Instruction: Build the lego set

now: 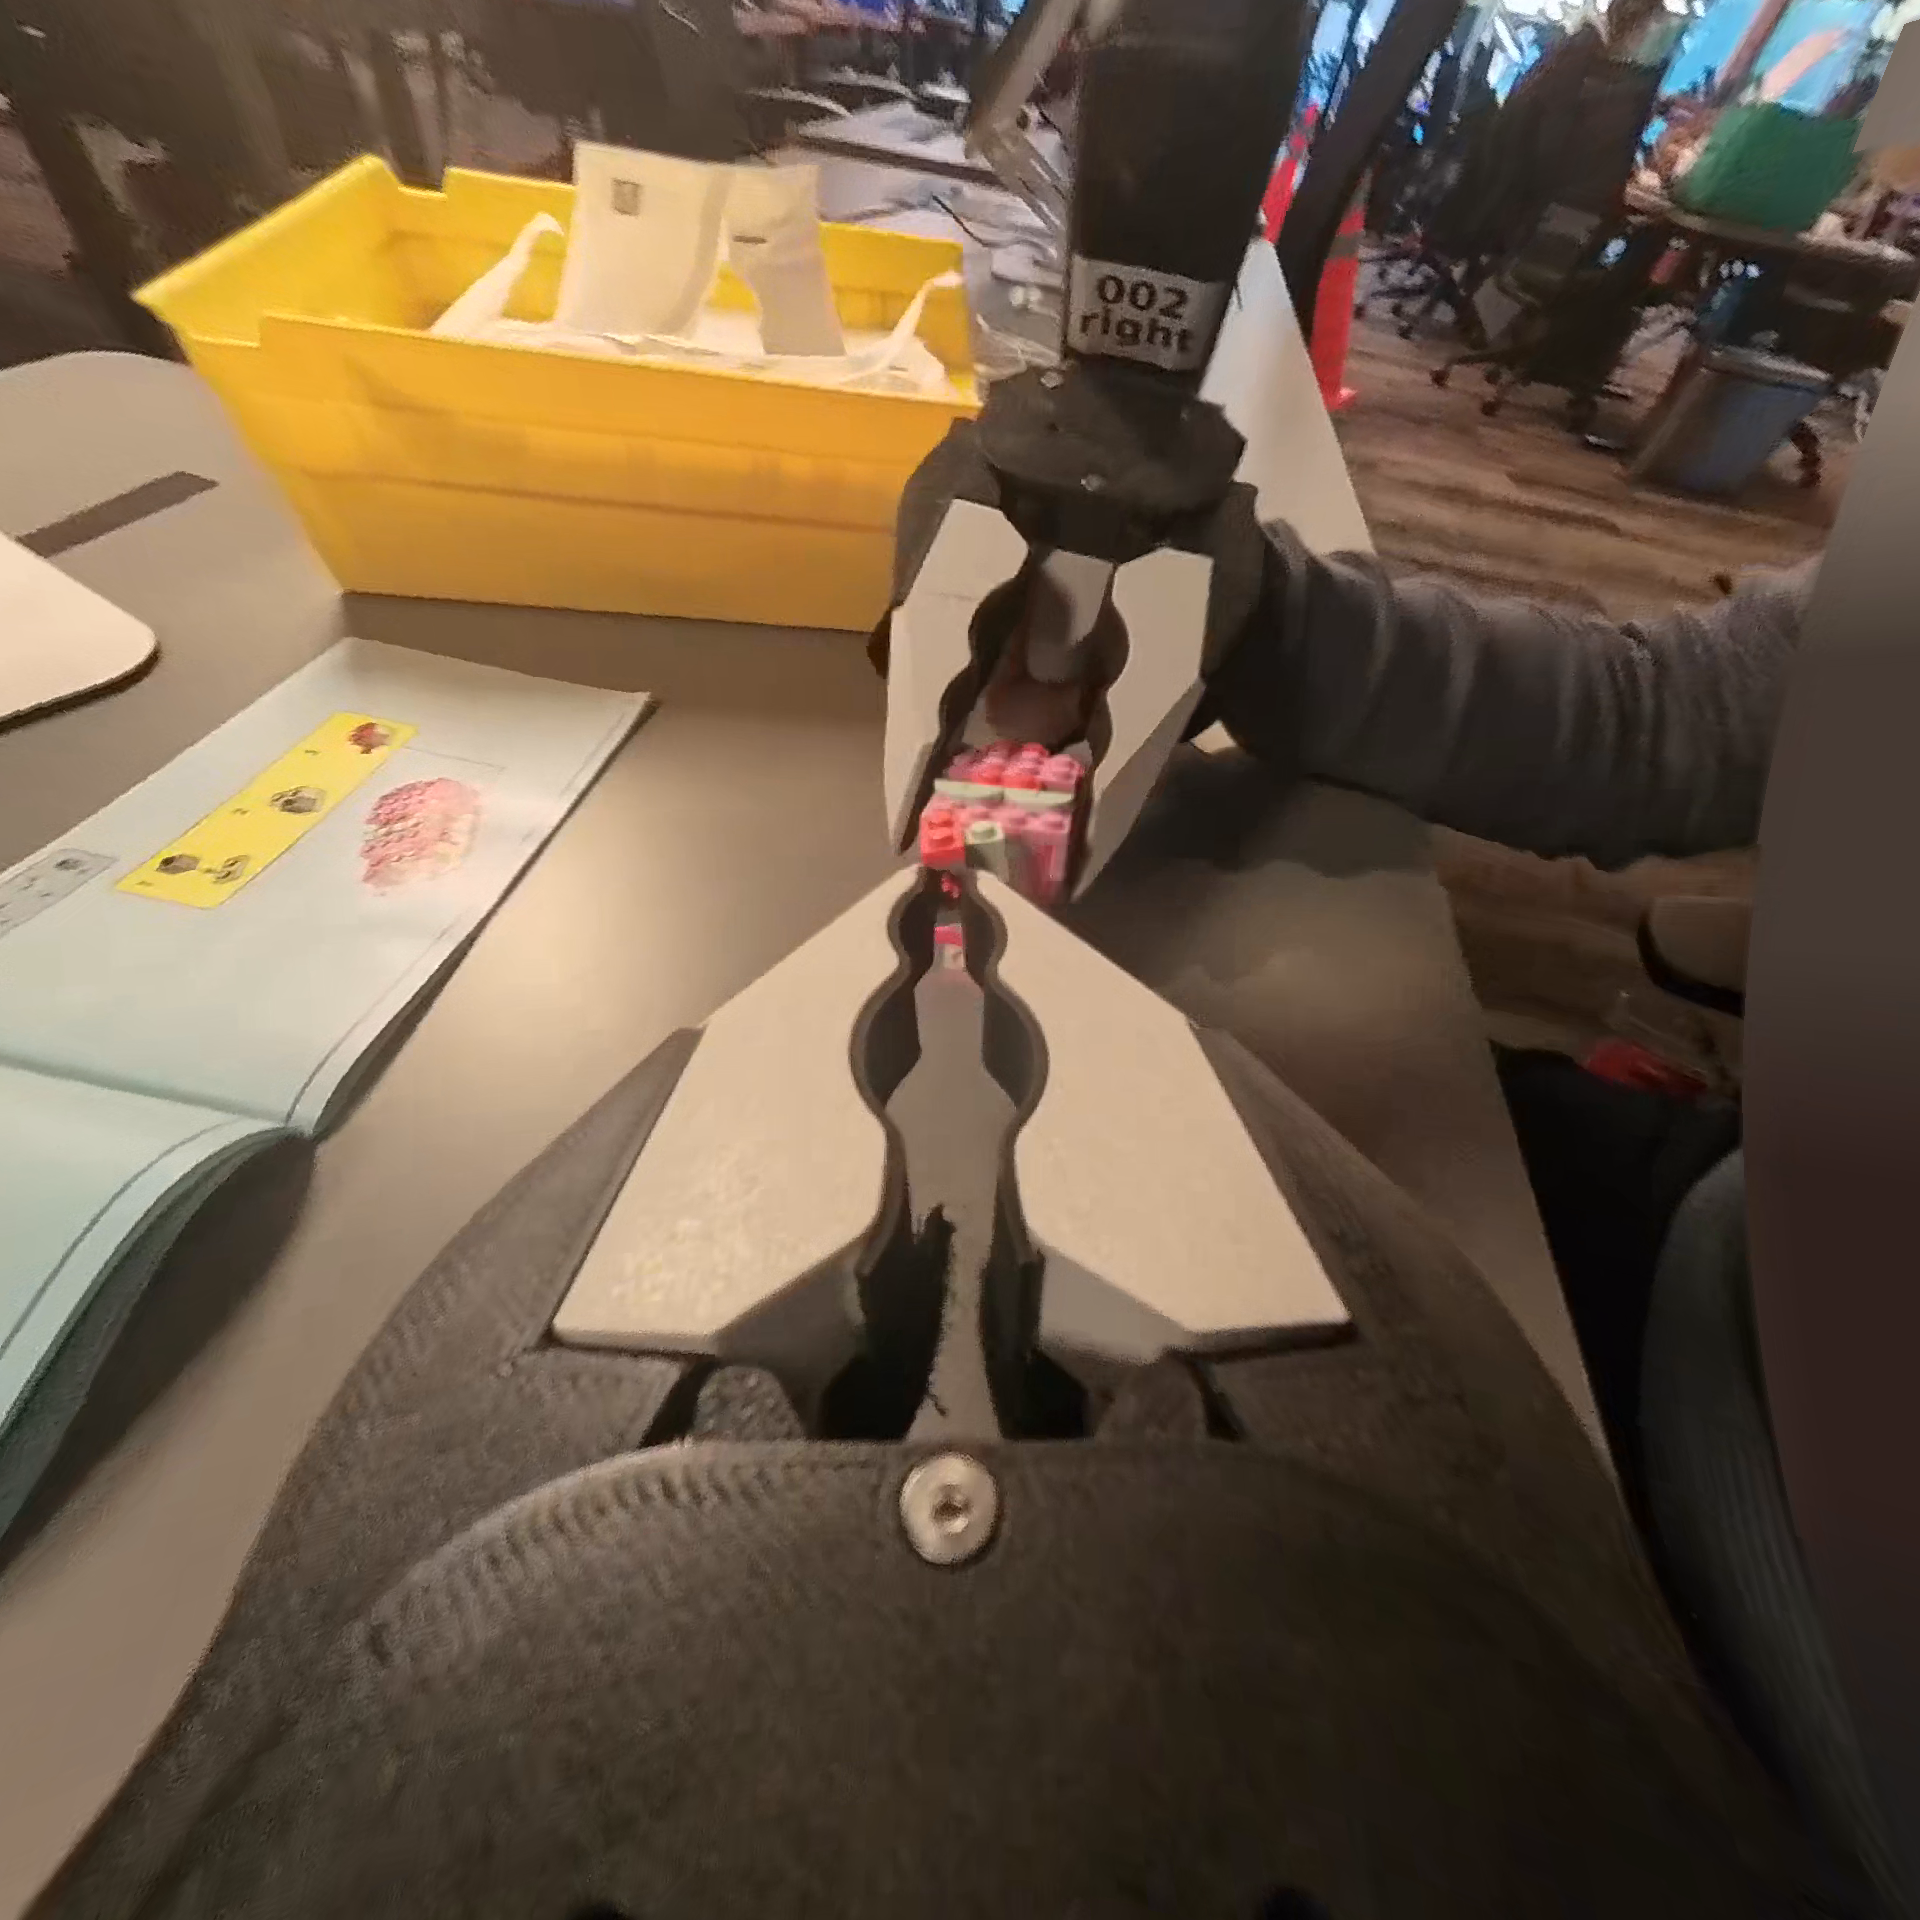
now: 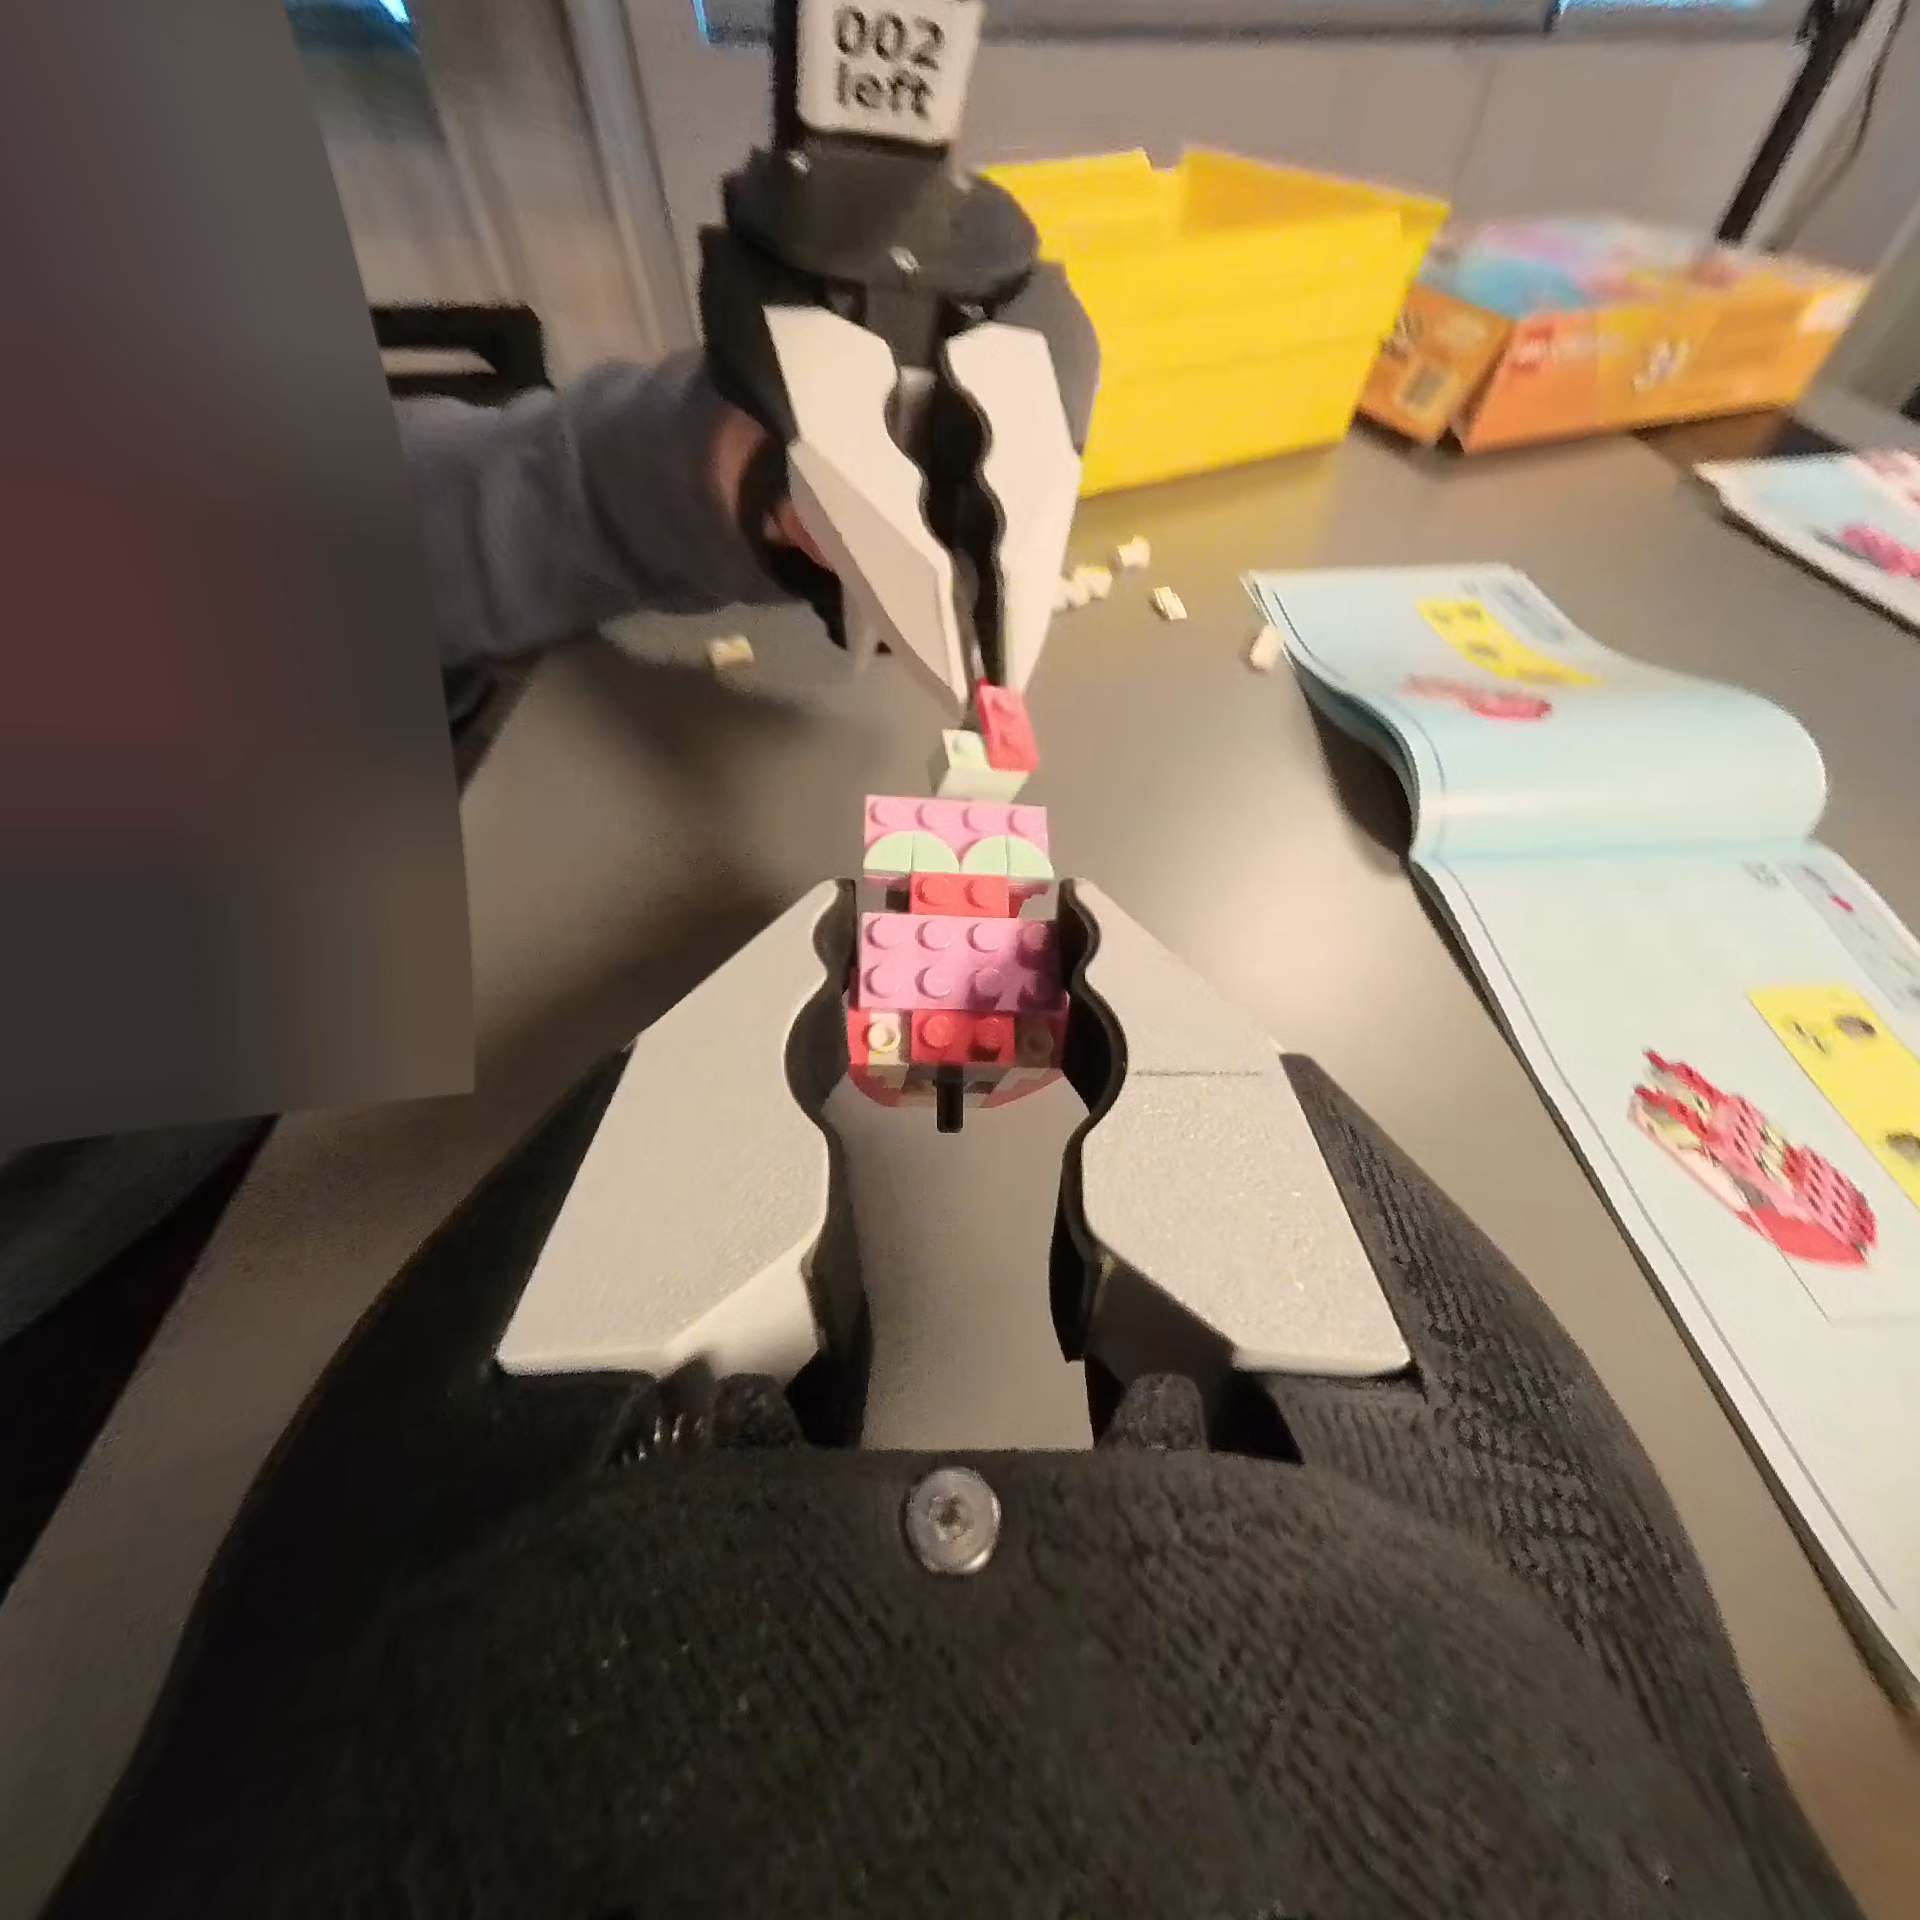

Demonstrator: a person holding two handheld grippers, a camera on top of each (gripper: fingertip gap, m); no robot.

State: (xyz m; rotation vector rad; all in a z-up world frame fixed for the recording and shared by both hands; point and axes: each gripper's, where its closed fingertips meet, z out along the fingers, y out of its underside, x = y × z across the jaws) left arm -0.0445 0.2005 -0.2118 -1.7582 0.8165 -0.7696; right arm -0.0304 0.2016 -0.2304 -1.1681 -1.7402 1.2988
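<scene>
We see our right gripper (image 2: pixel 961 961) pinching a chunky pink, red and pale green toy-brick build (image 2: pixel 961 966) above the dark grey worktop (image 2: pixel 1195 831); our left gripper (image 2: pixel 987 686) is pressed together on a small red toy brick (image 2: pixel 1006 727), held right at the far end of the build, beside a pale green piece. We cannot tell if that brick is stuck on yet; the build's underside is hidden, and the open pale blue paper booklet (image 1: pixel 343 862) is blurry.

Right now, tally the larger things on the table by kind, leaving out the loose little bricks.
Yellow bin: 1
Orange box: 1
Open booklet: 1
Brick model in the right hand-held gripper: 1
Red brick in the left hand-held gripper: 1
Total: 5
</scene>
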